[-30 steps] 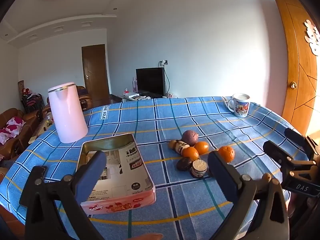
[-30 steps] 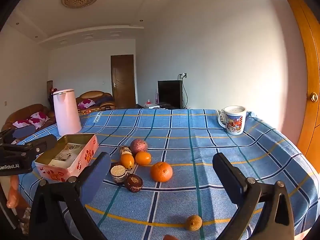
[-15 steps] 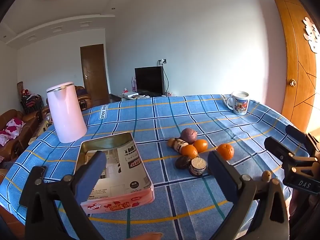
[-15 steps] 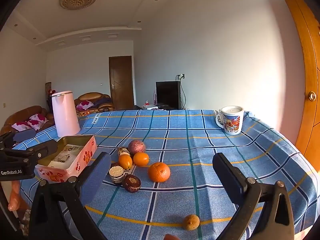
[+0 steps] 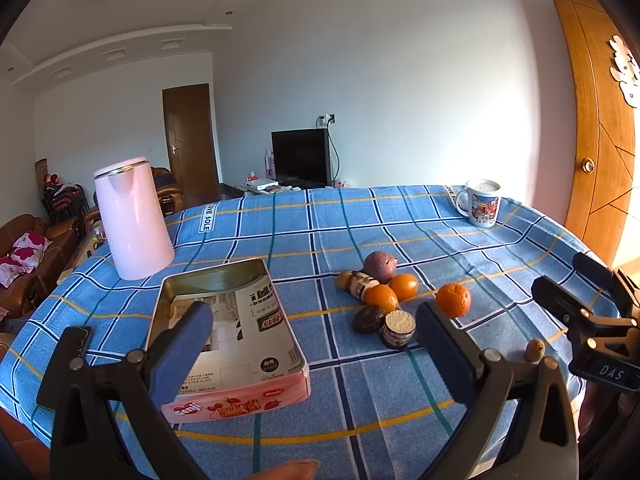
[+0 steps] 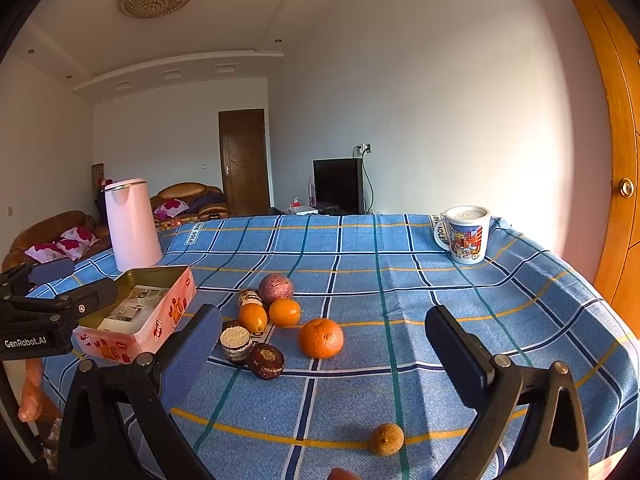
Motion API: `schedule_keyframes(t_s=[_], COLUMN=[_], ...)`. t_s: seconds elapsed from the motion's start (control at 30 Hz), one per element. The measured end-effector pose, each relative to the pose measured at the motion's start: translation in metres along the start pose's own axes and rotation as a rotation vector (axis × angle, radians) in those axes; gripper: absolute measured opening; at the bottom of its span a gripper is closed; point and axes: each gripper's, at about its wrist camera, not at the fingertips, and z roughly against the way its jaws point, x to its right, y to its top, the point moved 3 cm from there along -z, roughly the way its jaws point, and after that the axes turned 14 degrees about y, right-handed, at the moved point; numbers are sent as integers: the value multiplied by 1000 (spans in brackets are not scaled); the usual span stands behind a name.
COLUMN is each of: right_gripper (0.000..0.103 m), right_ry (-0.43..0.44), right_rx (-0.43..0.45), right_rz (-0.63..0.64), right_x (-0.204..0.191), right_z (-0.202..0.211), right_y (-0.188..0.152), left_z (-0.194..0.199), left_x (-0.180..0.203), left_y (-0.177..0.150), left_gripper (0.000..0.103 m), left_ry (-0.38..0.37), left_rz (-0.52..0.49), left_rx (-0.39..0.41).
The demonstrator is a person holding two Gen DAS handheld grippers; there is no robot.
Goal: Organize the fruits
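Two black two-finger grippers with blue pads are hovering above the near edge of a table draped in a blue plaid cloth [image 6: 460, 292]. The left gripper [image 5: 310, 334] is holding its fingers spread wide and gripping nothing, framing an open rectangular pink tin [image 5: 230, 332] with printed paper lying inside. The right gripper [image 6: 324, 340] is likewise standing released and empty, and is showing at the right edge of the left wrist view.

Nearest the right gripper, a small brownish round fruit [image 6: 386, 439] is sitting alone by the table edge. Farther in, a large orange [image 6: 321, 338] is resting just beside a tight cluster: a dark brown round fruit [image 6: 266, 361], a small jar with a pale grainy top [image 6: 237, 344], two small oval orange fruits [image 6: 253, 317] [image 6: 285, 312] touching each other, a dark patterned bottle [image 6: 249, 298] lying on its side, and a purple round fruit [image 6: 275, 289] at the back. All the fruit is lying on the cloth, outside the tin, which is sitting well to the left of the cluster.

Behind the tin, a tall pale pink kettle [image 5: 132, 218] is standing upright. At the far right corner, a white mug with a colourful print [image 6: 466, 234] is standing upright. Beyond the table, a dark television [image 6: 338, 186] is standing against the wall.
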Motion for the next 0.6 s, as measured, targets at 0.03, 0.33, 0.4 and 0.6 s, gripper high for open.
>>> schedule_keyframes(t_s=[0.03, 0.33, 0.4, 0.6], right_gripper=[102, 102, 102, 102], right_ry=[1, 7, 8, 11], right_rx=[0, -3, -4, -7], right_rz=[0, 3, 3, 3], right_x=[0, -2, -3, -3], right_z=[0, 0, 0, -1], right_y=[0, -1, -1, -1], left_z=[0, 0, 0, 0], left_x=[0, -1, -1, -1], left_y=[0, 0, 0, 0], left_gripper=[103, 103, 103, 103], left_ry=[0, -1, -2, 1], left_rz=[1, 0, 1, 0], left_rx=[-1, -2, -2, -2])
